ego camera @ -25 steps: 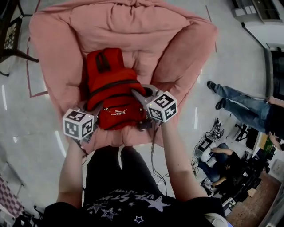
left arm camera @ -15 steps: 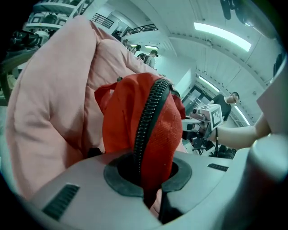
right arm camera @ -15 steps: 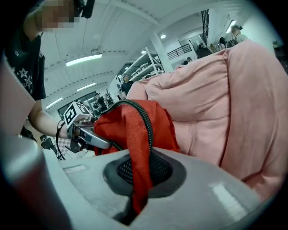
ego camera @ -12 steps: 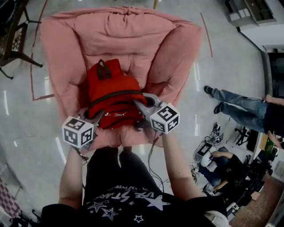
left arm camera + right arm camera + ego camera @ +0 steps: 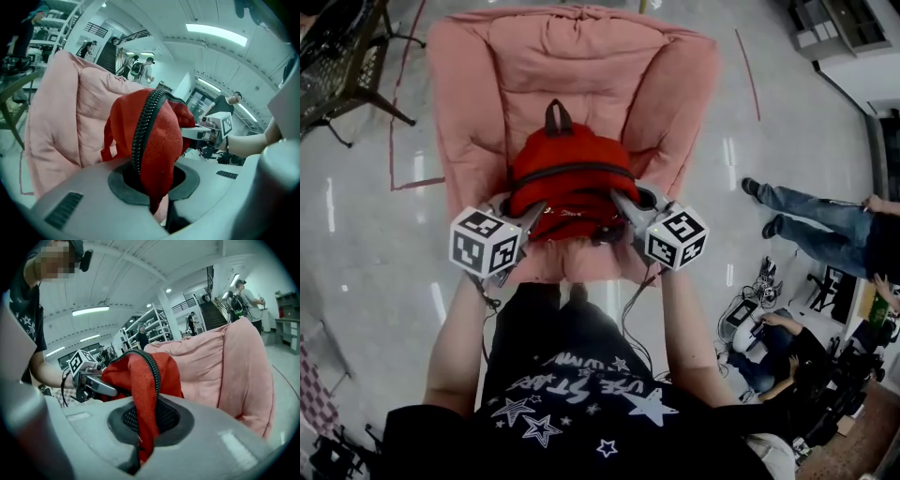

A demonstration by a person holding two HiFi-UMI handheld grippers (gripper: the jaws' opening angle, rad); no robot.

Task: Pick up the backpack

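Observation:
A red backpack point(image 5: 572, 178) with a black zipper and a dark top handle hangs in front of the pink armchair point(image 5: 572, 66), lifted off its seat. My left gripper point(image 5: 534, 212) is shut on the backpack's left side, and red fabric with the zipper point(image 5: 150, 140) fills its jaws. My right gripper point(image 5: 619, 202) is shut on the backpack's right side, with a fold of red cloth point(image 5: 143, 399) pinched between its jaws. Each gripper view shows the other gripper across the bag: the right gripper point(image 5: 194, 132) and the left gripper point(image 5: 110, 391).
The pink armchair stands on a shiny grey floor with red tape lines point(image 5: 394, 141). A dark metal chair frame point(image 5: 347, 66) is at the upper left. People sit and stand at the right point(image 5: 806, 225), among cables and gear point(image 5: 750, 319).
Both grippers have risen with the backpack held between them. The bag has come up off the armchair's seat and closer to me.

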